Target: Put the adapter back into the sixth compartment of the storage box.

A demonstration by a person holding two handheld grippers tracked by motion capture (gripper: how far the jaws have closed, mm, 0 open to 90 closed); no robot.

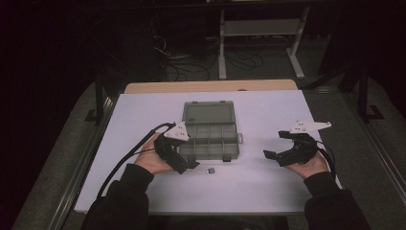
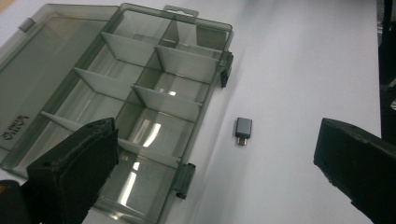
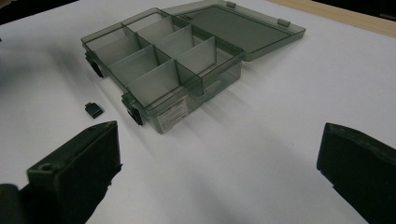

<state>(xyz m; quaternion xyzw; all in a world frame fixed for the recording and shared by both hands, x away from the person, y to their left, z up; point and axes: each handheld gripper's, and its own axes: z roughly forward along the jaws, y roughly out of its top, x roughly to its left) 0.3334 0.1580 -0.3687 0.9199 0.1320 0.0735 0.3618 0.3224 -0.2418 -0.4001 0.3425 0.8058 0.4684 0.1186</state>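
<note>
Adapter [image 2: 243,130]: a small dark plug-in piece lying on the white table [image 1: 268,187], just beside the front edge of the organizer box [image 1: 210,139] and outside every compartment. The box is already open, lid folded flat behind; all its compartments look empty. I judge the work barely begun: pickup and placement remain. My left hand-held gripper [image 1: 182,163] hovers near the adapter with jaws spread, empty. My right hand-held gripper [image 1: 280,152] waits well apart, also spread and empty. The left gripper view resolves the adapter's metal connector end; the right gripper view shows a label on the box's side wall.
</note>
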